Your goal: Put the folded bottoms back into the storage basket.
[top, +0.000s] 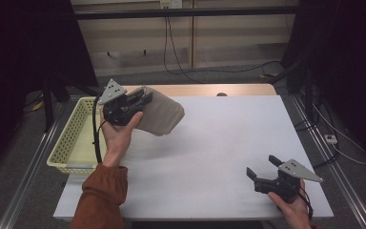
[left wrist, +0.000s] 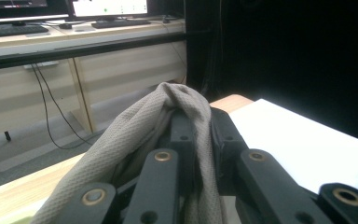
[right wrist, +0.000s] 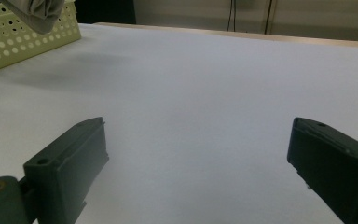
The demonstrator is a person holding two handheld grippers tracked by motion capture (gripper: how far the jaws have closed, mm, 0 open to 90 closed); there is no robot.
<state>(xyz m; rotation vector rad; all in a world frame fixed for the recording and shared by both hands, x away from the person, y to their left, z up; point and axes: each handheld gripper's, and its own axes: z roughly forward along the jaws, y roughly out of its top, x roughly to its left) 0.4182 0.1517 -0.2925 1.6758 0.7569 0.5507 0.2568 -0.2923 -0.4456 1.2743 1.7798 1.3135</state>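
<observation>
While left gripper clamps cloth; basket's contents unclear.
</observation>
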